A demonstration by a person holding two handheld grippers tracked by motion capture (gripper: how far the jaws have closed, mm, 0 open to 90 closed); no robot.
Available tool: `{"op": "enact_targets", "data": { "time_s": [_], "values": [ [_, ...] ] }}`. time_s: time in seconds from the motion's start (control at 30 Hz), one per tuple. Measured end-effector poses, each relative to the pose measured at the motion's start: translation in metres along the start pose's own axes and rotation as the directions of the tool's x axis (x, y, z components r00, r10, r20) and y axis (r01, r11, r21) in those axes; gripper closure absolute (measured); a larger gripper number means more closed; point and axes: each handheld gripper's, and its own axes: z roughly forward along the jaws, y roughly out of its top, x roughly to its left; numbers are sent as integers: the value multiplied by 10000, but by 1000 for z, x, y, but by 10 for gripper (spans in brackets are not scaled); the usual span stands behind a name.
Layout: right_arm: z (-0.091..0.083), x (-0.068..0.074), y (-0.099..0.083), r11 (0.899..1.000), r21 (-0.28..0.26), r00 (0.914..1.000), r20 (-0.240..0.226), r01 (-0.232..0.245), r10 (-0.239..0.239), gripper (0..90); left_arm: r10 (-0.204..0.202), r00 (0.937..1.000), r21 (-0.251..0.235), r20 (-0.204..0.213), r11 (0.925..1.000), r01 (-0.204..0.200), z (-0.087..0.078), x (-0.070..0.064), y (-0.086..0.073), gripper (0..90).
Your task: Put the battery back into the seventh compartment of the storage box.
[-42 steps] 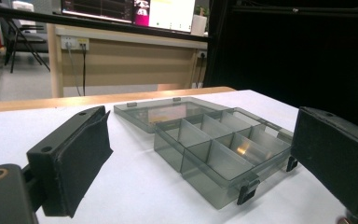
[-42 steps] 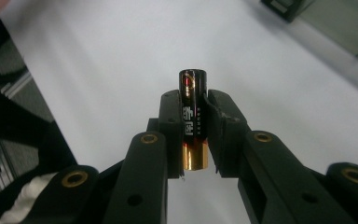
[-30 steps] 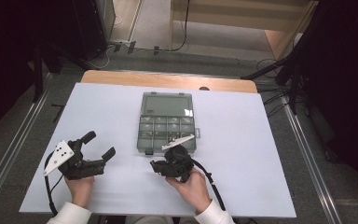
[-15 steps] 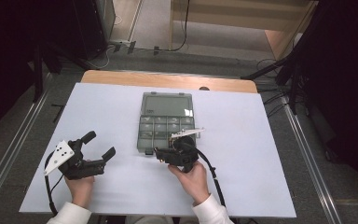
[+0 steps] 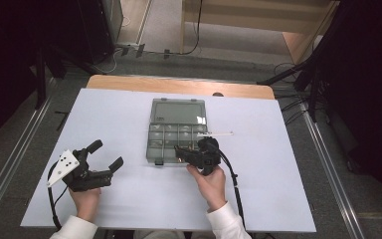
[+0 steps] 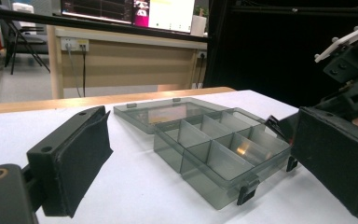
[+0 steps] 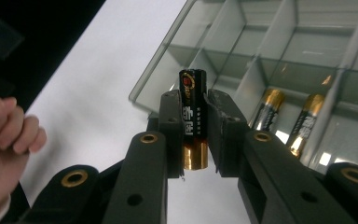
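A smoky clear compartment box (image 5: 176, 133) lies open mid-table, its lid folded flat toward the back. My right gripper (image 5: 180, 152) hovers at the box's front edge, jaws pointing left. It is shut on a black and gold battery (image 7: 193, 122) held upright just outside the box's near corner (image 7: 168, 74). Two more batteries (image 7: 266, 108) lie in a front compartment. My left gripper (image 5: 108, 153) rests left of the box, open, with nothing between its jaws. In the left gripper view the box (image 6: 214, 144) sits ahead between the wide-spread pads (image 6: 72, 156).
The white table top (image 5: 278, 149) stretches to the right of the box, with a wooden strip (image 5: 179, 85) along its back edge. A thin white stick (image 5: 218, 133) lies by the box's right side. The person's left hand (image 7: 7, 140) shows in the right gripper view.
My right gripper has moved forward and a little right, up to the box's front edge, with the battery in it. The left gripper has stayed put.
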Motion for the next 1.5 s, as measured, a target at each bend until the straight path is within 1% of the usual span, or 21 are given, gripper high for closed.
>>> {"op": "enact_targets", "data": {
  "time_s": [0.07, 0.1, 0.13, 0.17, 0.27, 0.53, 0.57, 0.63, 0.7, 0.73, 0.83, 0.87, 0.9, 1.0, 1.13, 1.17, 1.27, 1.3, 1.33, 1.4, 1.5],
  "values": [
    [0, -5, 2, 9987, -269, 9991, 60, -422, 424, 779, 3, 10000, 14, -18, 10000, -3, 0, 0, 0, 45],
    [0, -5, 2, 9987, -269, 9991, 60, -422, 424, 779, -8, 10000, 12, -30, 10000, 8, 0, 0, 0, 45],
    [-1, -10, 4, 9949, -510, 9962, 79, -867, 873, 778, -13, 10000, 19, -25, 10000, 13, 0, 0, 0, 45],
    [-1, -10, 4, 9949, -510, 9962, 79, -867, 873, 778, -5, 10000, 23, -23, 10000, 5, 0, 0, 0, 45],
    [0, -16, 6, 9890, -710, 9906, 328, -1301, 1327, 778, -22, 10000, 17, -8, 10000, 22, 0, 0, 0, 45],
    [8, -26, 8, 9863, -558, 9851, 662, -1550, 1586, 768, -34, 10000, 10, -5, 10000, 34, 0, 1, 0, 45],
    [9, -26, 7, 9876, -507, 9852, 779, -1487, 1524, 691, -31, 10000, 8, -7, 10000, 31, 0, 1, 0, 45],
    [8, -26, 7, 9875, -548, 9850, 825, -1477, 1519, 659, -32, 10000, 7, -5, 10000, 32, 0, 1, 0, 45],
    [4, -24, 8, 9866, -781, 9852, 830, -1434, 1498, 553, -32, 10000, 11, -6, 10000, 32, 0, 1, 0, 45],
    [4, -24, 8, 9866, -781, 9852, 830, -1434, 1498, 553, -40, 10000, 14, 2, 10000, 40, 0, 1, 0, 45],
    [2, -25, 8, 9928, -645, 9921, 690, -1005, 1049, 357, -44, 10000, 10, 0, 10000, 44, 0, 1, 0, 45],
    [1, -24, 7, 9967, -469, 9948, 751, -659, 693, 191, -69, 10000, 6, -4, 10000, 69, 1, 1, 0, 45],
    [2, -24, 7, 9981, -406, 9960, 748, -467, 496, 121, -75, 10000, 8, -3, 10000, 75, 1, 1, 0, 45],
    [1, -22, 6, 9994, -225, 9971, 718, 262, -245, 0, -65, 10000, 18, 19, 10000, 65, 1, 0, 0, 45],
    [-3, -19, 4, 9934, -266, 9902, 883, 1114, -1087, 0, -88, 10000, 23, 10, 10000, 88, 1, 1, 0, 45],
    [-3, -19, 4, 9934, -266, 9902, 883, 1114, -1087, 0, -88, 10000, 23, 10, 10000, 88, 1, 1, 0, 45],
    [-13, -21, 3, 9843, -665, 9840, 830, 1634, -1577, 0, -67, 10000, 40, 28, 10000, 67, 0, 0, 0, 45],
    [-13, -21, 3, 9843, -665, 9840, 830, 1634, -1577, 0, -67, 10000, 40, 28, 10000, 67, 0, 0, 0, 45],
    [-20, -22, 3, 9771, -878, 9783, 918, 1936, -1856, 0, -98, 9999, 35, 38, 9999, 98, 1, 0, -1, 45],
    [-23, -23, 2, 9730, -967, 9748, 981, 2095, -2002, 0, -65, 10000, 67, 32, 10000, 65, 1, 0, 0, 45],
    [-37, -27, -2, 9526, -1364, 9579, 1336, 2718, -2541, 0, -47, 10000, 75, 28, 10000, 47, 1, 0, -1, 45]
  ]
}}
